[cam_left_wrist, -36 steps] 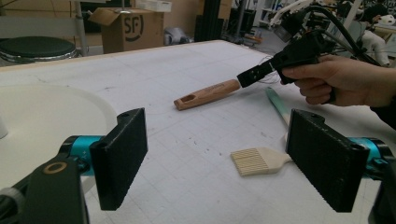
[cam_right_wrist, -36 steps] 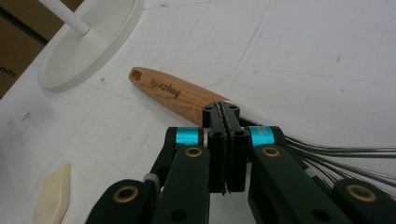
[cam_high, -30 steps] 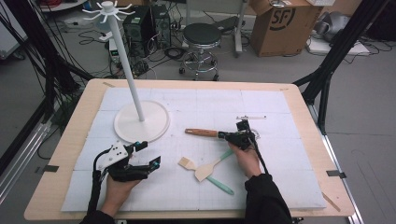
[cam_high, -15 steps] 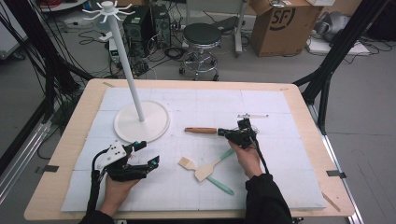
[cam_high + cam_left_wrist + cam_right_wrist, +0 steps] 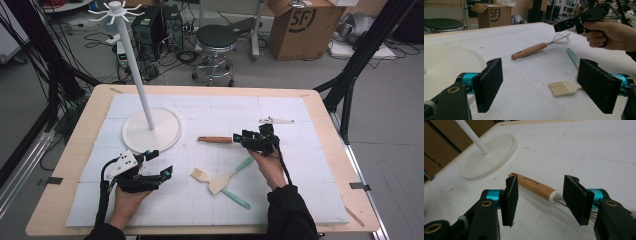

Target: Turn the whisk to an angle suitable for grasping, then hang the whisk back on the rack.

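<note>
Both sleeves showing black. Left gripper carrying grey three-cornered plate, black body, teal collars, brass-ringed pivots, ribbed black pads. Right gripper matching, black cable trailing along wrist.

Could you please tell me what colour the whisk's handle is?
The whisk's handle is light brown wood with a white collar, clearest in the right gripper view.
</note>
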Tool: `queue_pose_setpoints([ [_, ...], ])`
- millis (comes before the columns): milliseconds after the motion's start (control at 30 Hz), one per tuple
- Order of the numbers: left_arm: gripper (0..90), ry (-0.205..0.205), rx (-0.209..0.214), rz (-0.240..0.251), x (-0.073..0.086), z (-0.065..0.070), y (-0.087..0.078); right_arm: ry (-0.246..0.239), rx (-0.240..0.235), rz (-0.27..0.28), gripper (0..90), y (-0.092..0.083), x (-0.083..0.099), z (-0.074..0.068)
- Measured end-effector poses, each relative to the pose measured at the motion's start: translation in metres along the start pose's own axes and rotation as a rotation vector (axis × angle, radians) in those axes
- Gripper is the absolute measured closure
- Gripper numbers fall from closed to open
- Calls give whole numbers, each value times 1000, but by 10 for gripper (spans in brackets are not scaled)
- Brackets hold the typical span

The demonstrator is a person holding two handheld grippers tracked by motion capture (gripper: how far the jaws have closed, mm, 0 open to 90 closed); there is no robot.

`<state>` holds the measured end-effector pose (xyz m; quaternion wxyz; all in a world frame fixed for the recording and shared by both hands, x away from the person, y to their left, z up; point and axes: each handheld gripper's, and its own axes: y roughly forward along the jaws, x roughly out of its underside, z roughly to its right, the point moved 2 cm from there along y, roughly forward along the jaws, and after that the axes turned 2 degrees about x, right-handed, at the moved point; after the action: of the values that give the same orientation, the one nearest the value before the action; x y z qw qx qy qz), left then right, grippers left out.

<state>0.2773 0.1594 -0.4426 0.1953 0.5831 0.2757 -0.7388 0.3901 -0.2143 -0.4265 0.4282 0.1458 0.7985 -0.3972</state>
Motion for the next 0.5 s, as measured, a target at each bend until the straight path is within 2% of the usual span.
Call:
queue_pose_setpoints([
  [133,213,-1,1,4,-1,0,1,-103,8,-86,456,13,-7,0],
  [200,213,-2,1,2,0,-1,1,-110,-27,-115,461,21,-10,5],
  [233,214,-4,0,3,0,-1,1,-130,-31,-140,472,27,-11,8],
  [267,214,-3,-1,3,0,-2,0,-130,-31,-140,472,27,-11,8],
  [300,213,-4,-1,5,0,-2,0,-140,-42,-175,486,34,-12,10],
  [367,213,-6,-2,1,0,-2,1,-148,-43,-195,487,36,-12,9],
  [400,213,-7,-1,1,0,-2,1,-163,-42,-203,500,39,-13,9],
  [433,213,-7,0,0,0,-2,1,-160,-67,-190,518,42,-14,10],
  [500,213,-8,-3,-1,1,-3,1,-163,-72,-191,521,44,-13,12],
])
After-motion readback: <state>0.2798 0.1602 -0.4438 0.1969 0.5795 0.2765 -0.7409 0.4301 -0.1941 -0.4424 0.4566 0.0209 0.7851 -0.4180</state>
